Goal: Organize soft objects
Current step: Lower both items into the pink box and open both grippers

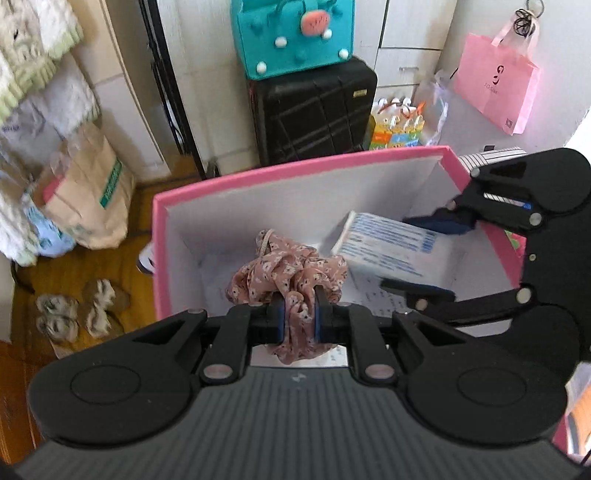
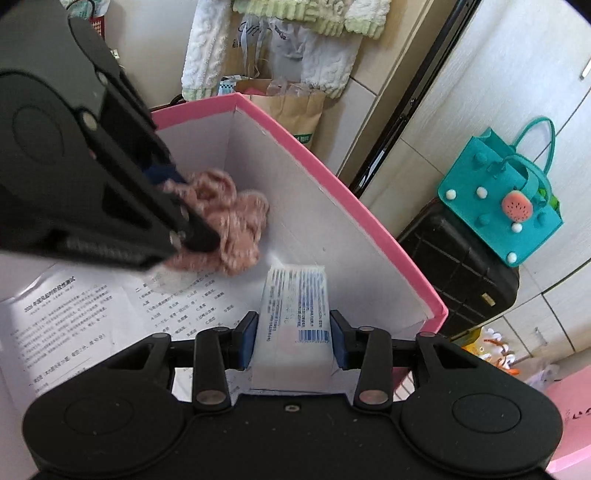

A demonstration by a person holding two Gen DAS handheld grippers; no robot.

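Note:
A pink box with white inner walls stands open below both grippers; it also shows in the right wrist view. My left gripper is shut on a pink floral scrunchie and holds it inside the box. In the right wrist view the left gripper shows with the scrunchie. My right gripper is shut on a white tissue pack with blue print, inside the box. In the left wrist view the right gripper holds the pack.
Printed paper sheets line the box floor. Behind the box stand a black suitcase with a teal felt bag on top, a pink shopping bag, a brown paper bag and slippers on the wood floor.

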